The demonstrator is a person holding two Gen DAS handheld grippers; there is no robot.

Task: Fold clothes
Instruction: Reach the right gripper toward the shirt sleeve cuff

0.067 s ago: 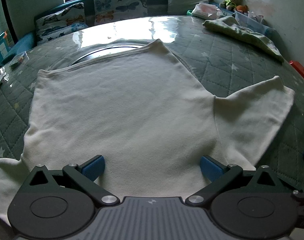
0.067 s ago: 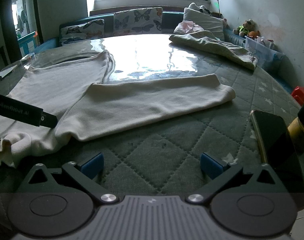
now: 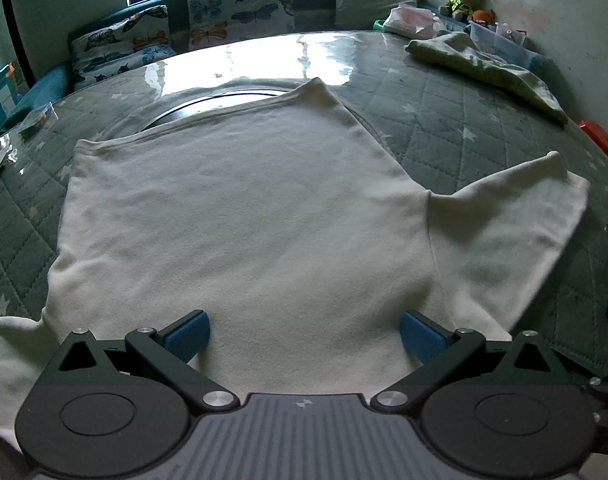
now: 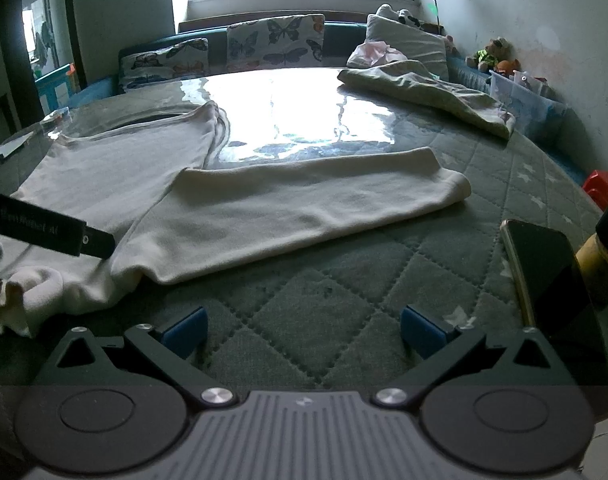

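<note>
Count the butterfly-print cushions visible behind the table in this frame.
2. One butterfly cushion leans on the bench at the left; a second butterfly cushion stands to its right, below the window. The plain pillow farther right is not counted; others may be hidden.

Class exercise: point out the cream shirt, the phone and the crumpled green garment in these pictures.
cream shirt [image 3: 243, 220]: left wrist view, middle of its body panel.
phone [image 4: 556, 276]: right wrist view, centre of its dark screen.
green garment [image 4: 424, 88]: right wrist view, middle of the crumpled cloth.

A lived-in home room: butterfly cushions [image 4: 275, 42] on a window bench, stuffed toys [image 4: 494, 54], a quilted table cover [image 4: 312, 304], laundry [image 4: 420, 92].
</note>
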